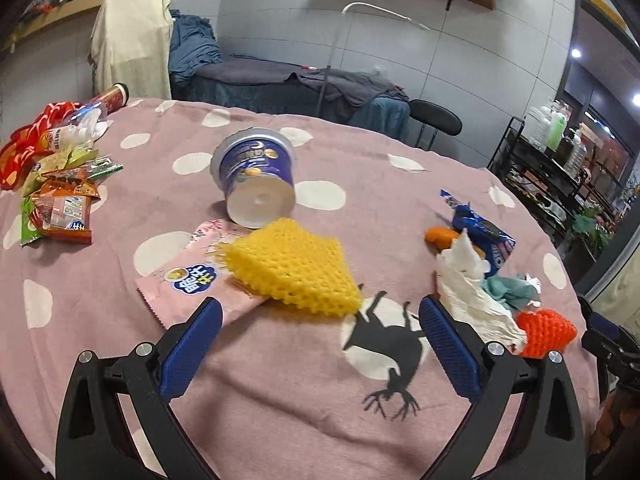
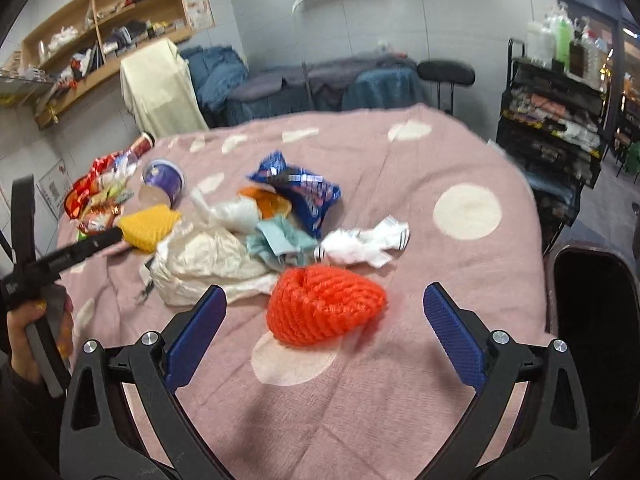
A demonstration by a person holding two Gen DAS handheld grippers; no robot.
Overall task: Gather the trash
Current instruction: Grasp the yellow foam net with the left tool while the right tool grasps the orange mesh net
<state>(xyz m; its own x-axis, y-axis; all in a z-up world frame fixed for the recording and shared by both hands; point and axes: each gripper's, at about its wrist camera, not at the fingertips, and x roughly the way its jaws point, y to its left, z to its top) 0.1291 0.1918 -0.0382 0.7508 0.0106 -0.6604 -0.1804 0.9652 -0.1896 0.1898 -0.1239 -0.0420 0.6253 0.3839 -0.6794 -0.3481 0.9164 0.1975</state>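
Note:
Trash lies on a pink polka-dot tablecloth [image 1: 280, 380]. My left gripper [image 1: 320, 320] is open and empty, just short of a yellow foam net [image 1: 292, 268] lying on a pink wrapper [image 1: 192, 276]. A tipped purple cup [image 1: 256, 176] lies beyond. My right gripper [image 2: 324, 312] is open, with an orange-red foam net [image 2: 324, 304] between its fingers, not gripped. Behind it lie crumpled white paper [image 2: 208, 260], a teal scrap [image 2: 280, 240], a white wrapper [image 2: 364, 244] and a blue Oreo bag [image 2: 304, 192].
Several snack packets [image 1: 60, 200] and a red bag [image 1: 24, 140] are heaped at the table's left edge. A dark bin [image 2: 592, 320] stands by the table's right side. A black rack [image 2: 552, 132], a stool [image 2: 446, 72] and a covered bed stand behind.

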